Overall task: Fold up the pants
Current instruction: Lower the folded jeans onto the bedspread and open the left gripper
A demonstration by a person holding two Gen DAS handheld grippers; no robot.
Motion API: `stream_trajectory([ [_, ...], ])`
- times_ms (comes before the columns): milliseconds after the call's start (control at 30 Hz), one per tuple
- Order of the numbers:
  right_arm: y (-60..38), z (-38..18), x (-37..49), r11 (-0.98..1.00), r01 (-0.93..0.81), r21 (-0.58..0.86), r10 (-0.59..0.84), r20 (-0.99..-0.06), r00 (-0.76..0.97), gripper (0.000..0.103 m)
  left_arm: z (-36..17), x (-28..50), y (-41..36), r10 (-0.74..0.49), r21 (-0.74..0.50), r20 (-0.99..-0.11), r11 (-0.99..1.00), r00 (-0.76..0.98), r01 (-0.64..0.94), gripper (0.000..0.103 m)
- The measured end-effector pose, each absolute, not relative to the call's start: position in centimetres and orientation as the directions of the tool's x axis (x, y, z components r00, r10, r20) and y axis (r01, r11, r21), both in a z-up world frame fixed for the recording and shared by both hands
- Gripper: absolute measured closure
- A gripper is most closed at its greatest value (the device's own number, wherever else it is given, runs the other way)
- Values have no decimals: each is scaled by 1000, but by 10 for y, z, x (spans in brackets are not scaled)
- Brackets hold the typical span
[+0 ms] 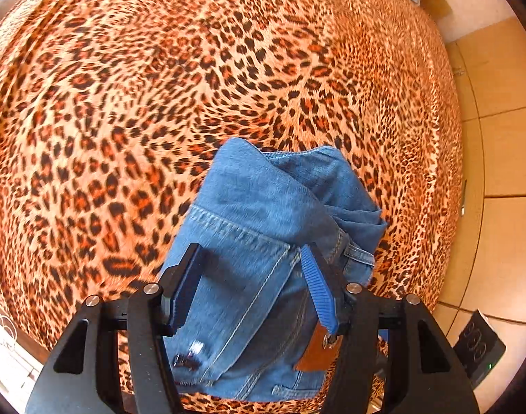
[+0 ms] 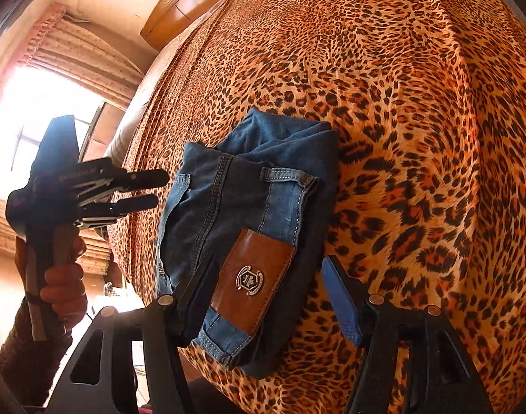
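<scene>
— Squaring up is what's left, I'd say. The pants (image 1: pixel 256 207) lie in a folded bundle on the cover (image 1: pixel 125 103), near the bed's close edge, patch (image 2: pixel 252 276) facing up.

— Is either tool holding them?

— No. The left gripper (image 1: pixel 249 246) hangs with its jaws parted and nothing between them. The right wrist view shows it just beside the bundle's side, not touching. The right gripper (image 2: pixel 266 258) is released too. One finger overlaps the denim, and the blue pad sits clear on the cover.

— So how do we finish well?

— The far layers look rumpled and one corner sticks out. I'd press down flat and stroke outward rather than pinch, so the stack doesn't drag open. Mind the belt loop, which could snag a fingertip.

— Is there room?

— Plenty beyond the pants, where the cover is open and wide. On the near side the bed drops to the floor (image 1: pixel 504 138), so push inward, never toward that edge.
</scene>
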State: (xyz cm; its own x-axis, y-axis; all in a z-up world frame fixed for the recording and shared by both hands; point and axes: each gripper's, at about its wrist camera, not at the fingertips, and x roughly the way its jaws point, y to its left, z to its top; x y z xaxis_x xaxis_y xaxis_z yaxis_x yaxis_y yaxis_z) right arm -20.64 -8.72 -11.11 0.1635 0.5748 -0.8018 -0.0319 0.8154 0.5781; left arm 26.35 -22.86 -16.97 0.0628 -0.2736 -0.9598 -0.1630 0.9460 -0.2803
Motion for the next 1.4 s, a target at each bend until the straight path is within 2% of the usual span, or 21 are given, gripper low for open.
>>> stream_trajectory([
  [33,-83,-113,-209,821,-9,571,565,-809,161,38,-179,270,-234,-236,-239,-971,961,41,-142,45],
  [133,-74,-113,-221,829,65,556,541,-825,160,38,-192,281,-248,-184,-185,-983,981,21,-56,34],
  [300,-64,-101,-243,870,151,469,437,-876,204,37,-170,270,-245,-226,-220,-972,970,58,100,34],
  [467,-58,-88,-263,874,270,403,337,-905,259,24,-141,243,-216,-246,-212,-958,954,148,214,34],
  [633,-33,-76,-283,897,353,267,178,-948,265,16,-138,221,-199,-241,-183,-955,936,173,300,34],
  [733,-21,-72,-293,899,412,150,62,-974,219,11,-133,207,-189,-246,-177,-950,932,192,317,34],
  [900,-19,-66,-302,873,454,177,62,-965,256,11,-127,199,-183,-209,-127,-945,944,254,305,34],
  [1000,-23,-62,-298,865,465,187,60,-959,276,0,-122,193,-182,-186,-94,-932,953,312,287,32],
  [1267,-23,-50,-302,894,419,158,0,-936,352,0,-111,166,-187,-54,76,-890,961,454,265,32],
  [1400,-24,-52,-305,904,401,149,-9,-930,367,0,-112,153,-178,-31,96,-884,964,467,246,32],
])
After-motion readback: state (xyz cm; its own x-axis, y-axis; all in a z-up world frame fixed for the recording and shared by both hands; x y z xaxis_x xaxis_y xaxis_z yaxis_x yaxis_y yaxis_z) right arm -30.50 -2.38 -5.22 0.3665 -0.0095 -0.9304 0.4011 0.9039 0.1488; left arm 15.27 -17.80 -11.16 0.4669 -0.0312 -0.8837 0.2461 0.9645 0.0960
